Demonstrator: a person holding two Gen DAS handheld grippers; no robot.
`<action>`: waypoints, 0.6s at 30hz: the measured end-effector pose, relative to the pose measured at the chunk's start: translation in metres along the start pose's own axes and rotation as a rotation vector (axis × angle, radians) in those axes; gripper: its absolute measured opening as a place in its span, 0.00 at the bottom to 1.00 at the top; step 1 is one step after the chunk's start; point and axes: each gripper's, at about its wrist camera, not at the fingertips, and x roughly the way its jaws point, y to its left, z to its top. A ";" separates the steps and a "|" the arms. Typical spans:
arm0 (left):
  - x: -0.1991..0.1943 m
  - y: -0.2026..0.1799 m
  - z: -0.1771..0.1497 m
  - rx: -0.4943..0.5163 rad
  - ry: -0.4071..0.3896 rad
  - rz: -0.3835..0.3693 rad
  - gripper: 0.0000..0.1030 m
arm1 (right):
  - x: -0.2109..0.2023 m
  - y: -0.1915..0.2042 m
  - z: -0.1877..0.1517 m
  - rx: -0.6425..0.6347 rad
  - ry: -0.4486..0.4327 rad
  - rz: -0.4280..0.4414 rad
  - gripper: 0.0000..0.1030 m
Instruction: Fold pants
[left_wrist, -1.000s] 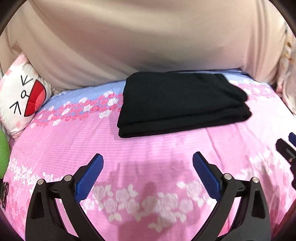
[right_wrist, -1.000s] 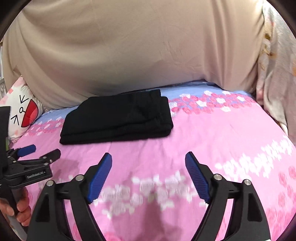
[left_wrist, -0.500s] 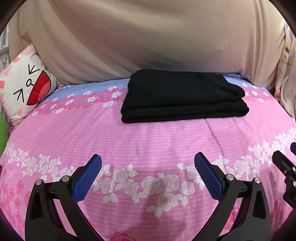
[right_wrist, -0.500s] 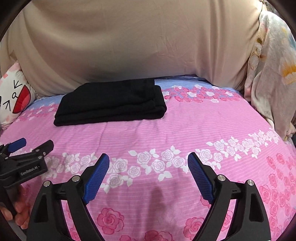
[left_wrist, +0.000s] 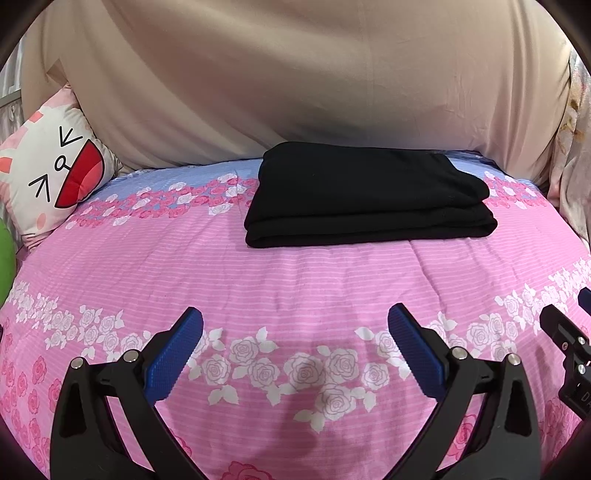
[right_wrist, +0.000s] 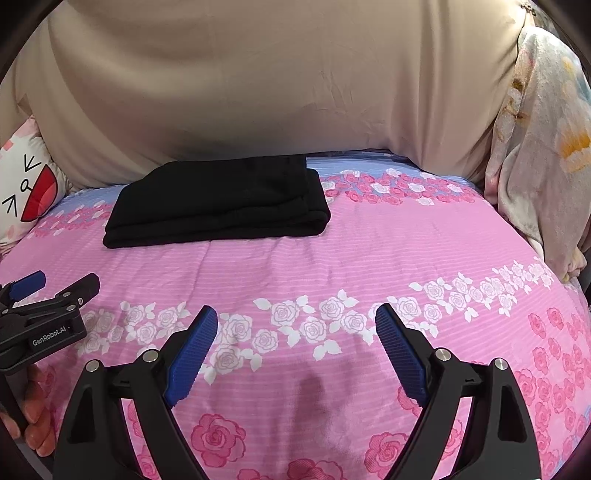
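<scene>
The black pants (left_wrist: 365, 195) lie folded into a neat rectangle on the pink flowered bedspread (left_wrist: 295, 280), near the far side by the beige cover. They also show in the right wrist view (right_wrist: 218, 203). My left gripper (left_wrist: 295, 325) is open and empty, well back from the pants over the bedspread. My right gripper (right_wrist: 295, 325) is open and empty too, back from the pants and to their right. The left gripper's body shows at the left edge of the right wrist view (right_wrist: 48, 317).
A white cartoon-face pillow (left_wrist: 51, 173) leans at the far left. A beige draped cover (left_wrist: 295, 81) rises behind the bed. A pale flowered cloth (right_wrist: 543, 162) hangs at the right. A green object (left_wrist: 5, 258) sits at the left edge.
Both grippers have pulled back from the folded pants, so the pants look farther away. Both stay open. The pants have not moved.
</scene>
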 end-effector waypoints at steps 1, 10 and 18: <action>0.000 0.000 0.000 0.000 -0.001 -0.001 0.95 | 0.000 0.001 0.000 0.002 0.001 0.000 0.83; -0.001 -0.002 0.000 0.010 -0.002 -0.009 0.95 | -0.001 0.002 0.000 0.005 0.003 -0.001 0.83; -0.001 -0.003 0.001 0.009 0.000 -0.006 0.95 | 0.000 0.002 0.000 0.006 0.004 0.000 0.83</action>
